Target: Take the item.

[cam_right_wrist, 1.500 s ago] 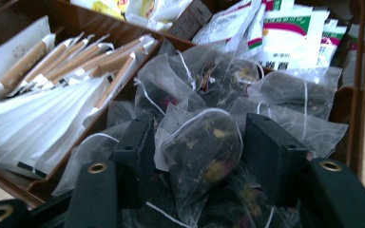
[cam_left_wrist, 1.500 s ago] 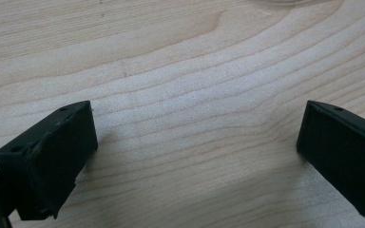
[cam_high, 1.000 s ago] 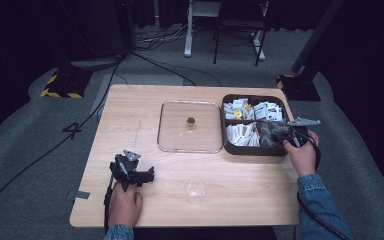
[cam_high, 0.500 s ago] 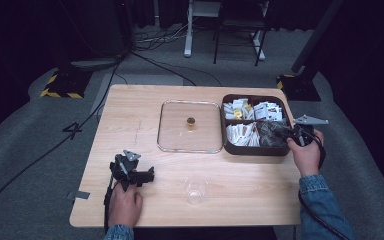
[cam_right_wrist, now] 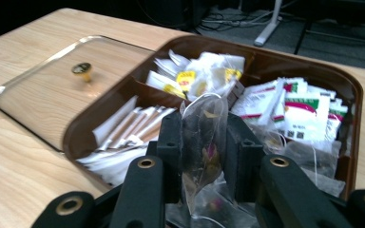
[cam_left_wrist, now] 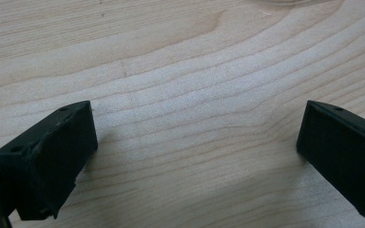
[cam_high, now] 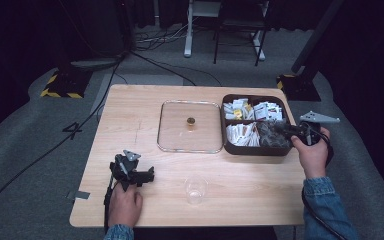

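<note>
Lower centre of the right gripper view: your right gripper [cam_right_wrist: 203, 142] is clamping a clear sachet [cam_right_wrist: 204, 137] just above the brown box [cam_high: 228, 145], right of frame in the high view. Looks like a pick step. Next, probably: carrying it to the plastic cup [cam_high: 196, 190], bottom centre. Left gripper [cam_left_wrist: 195, 156] is idling on the table [cam_high: 130, 115], jaws spread, empty.

Table [cam_high: 240, 200]: pale wood grain. Box [cam_high: 253, 149]: dark brown. Lid [cam_high: 172, 127] beside box: clear, brass knob [cam_high: 191, 120]. Packets [cam_right_wrist: 297, 107]: white, red-green print. Cup [cam_high: 196, 190]: clear. Sleeve [cam_high: 325, 210]: blue denim.
</note>
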`<action>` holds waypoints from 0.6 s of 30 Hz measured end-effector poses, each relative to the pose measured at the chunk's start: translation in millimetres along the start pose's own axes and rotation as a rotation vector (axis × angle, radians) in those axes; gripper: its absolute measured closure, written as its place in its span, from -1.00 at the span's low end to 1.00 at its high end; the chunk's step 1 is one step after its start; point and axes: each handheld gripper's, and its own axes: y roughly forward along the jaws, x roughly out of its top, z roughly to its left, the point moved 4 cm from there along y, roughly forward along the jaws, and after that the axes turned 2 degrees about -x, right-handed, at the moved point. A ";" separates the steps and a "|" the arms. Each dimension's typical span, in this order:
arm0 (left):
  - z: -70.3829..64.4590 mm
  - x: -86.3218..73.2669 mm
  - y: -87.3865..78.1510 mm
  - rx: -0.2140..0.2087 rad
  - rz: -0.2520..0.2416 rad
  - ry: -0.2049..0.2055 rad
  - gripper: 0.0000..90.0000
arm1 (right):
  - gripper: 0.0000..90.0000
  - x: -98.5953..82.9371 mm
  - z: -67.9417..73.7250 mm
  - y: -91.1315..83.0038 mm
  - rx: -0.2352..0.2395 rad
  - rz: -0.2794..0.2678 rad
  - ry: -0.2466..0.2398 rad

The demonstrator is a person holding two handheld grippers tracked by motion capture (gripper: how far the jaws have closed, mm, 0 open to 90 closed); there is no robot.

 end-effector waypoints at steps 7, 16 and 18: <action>0.0 0.0 0.0 0.000 0.000 0.000 -1.00 | 0.60 13.5 15.0 -16.3 0.030 -0.032 -0.027; 0.0 0.0 0.0 0.000 0.000 0.000 -1.00 | 0.60 27.1 37.0 -34.7 0.088 -0.066 -0.064; 0.0 0.0 0.0 0.000 0.000 0.000 -1.00 | 0.60 29.3 42.3 -36.9 0.107 -0.073 -0.076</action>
